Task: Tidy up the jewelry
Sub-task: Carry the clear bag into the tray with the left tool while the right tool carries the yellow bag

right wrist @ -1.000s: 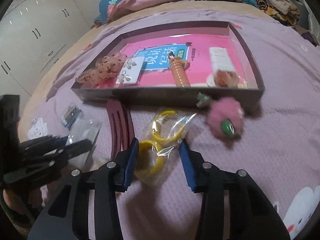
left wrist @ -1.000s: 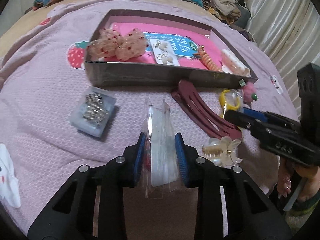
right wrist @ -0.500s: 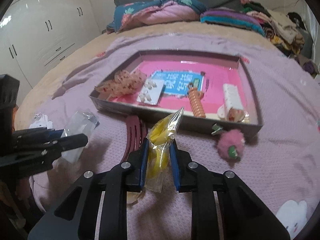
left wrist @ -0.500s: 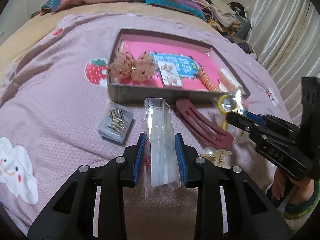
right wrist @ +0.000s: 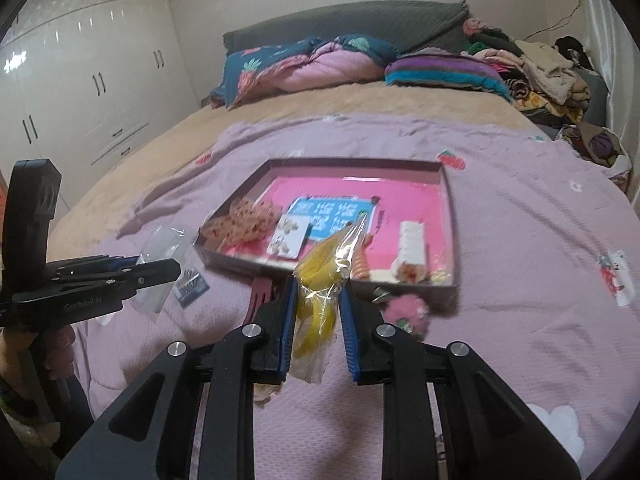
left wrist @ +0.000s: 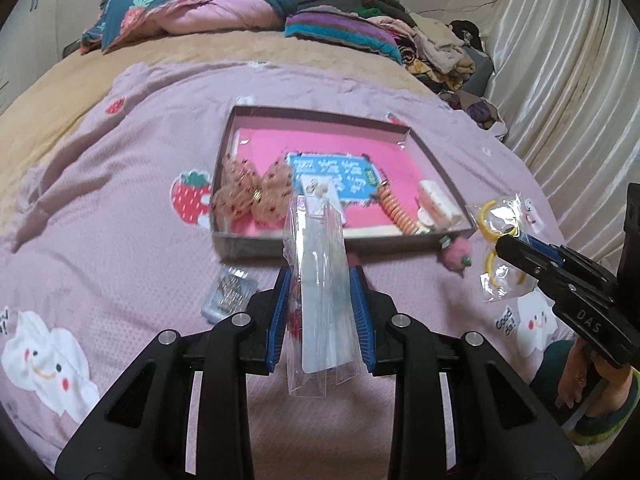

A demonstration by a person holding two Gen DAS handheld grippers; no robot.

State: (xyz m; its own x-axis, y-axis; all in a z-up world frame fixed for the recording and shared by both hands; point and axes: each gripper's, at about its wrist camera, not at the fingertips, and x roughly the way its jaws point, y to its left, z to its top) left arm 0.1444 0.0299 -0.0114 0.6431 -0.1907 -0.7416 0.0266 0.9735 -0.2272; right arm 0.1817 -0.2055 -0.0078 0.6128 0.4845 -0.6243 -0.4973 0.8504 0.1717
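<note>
My left gripper (left wrist: 322, 300) is shut on a long clear plastic packet (left wrist: 322, 280) and holds it up above the bed. My right gripper (right wrist: 318, 312) is shut on a clear bag of yellow rings (right wrist: 320, 280), also lifted; the bag shows at the right in the left wrist view (left wrist: 498, 248). Ahead lies a shallow brown tray (left wrist: 320, 246) with a pink floor, also in the right wrist view (right wrist: 450, 216). It holds a beige bow (left wrist: 250, 196), an earring card (right wrist: 288, 236), an orange spiral tie (left wrist: 394, 210) and a white clip (right wrist: 412, 240).
On the lilac blanket in front of the tray lie a packet of metal clips (left wrist: 228, 294), a pink pompom (left wrist: 454, 256) and a dark red hair clip (right wrist: 262, 294). Pillows and piled clothes (right wrist: 540, 68) sit at the bed's far end. White wardrobes (right wrist: 80, 80) stand on the left.
My right gripper closed on the bag of yellow rings and lifted it off the blanket. Both grippers rose and pulled back from the tray, each keeping its packet.
</note>
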